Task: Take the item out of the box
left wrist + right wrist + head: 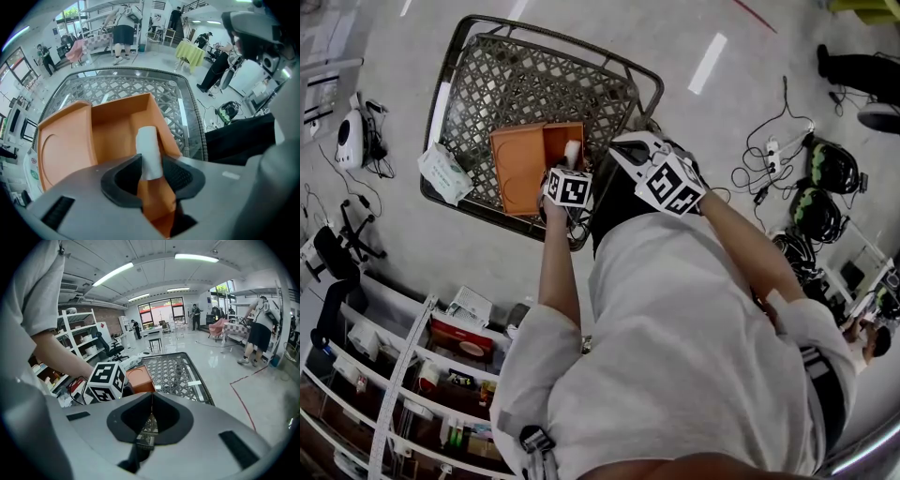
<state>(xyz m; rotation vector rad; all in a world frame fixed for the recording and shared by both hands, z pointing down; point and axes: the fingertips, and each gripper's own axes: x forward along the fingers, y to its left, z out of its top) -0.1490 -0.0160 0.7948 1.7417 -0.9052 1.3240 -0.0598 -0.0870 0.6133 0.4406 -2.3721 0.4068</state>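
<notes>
An open orange box (517, 164) lies on the lattice-topped table (534, 75), its lid folded out to the left. A white roll-shaped item (573, 150) stands in its right half. My left gripper (569, 173) points steeply down over that half. In the left gripper view the white item (149, 150) sits between the pads of the left gripper (152, 176), which stand apart without squeezing it. My right gripper (628, 148) hovers just right of the box. In the right gripper view the right gripper (151, 420) has its pads together and holds nothing; the orange box (140, 378) lies beyond.
A white packet (443, 172) rests at the table's left edge. Shelves with goods (422, 375) stand at lower left, an office chair (337, 253) beside them. Cables and helmets (816, 187) lie on the floor at right. People stand far off (123, 28).
</notes>
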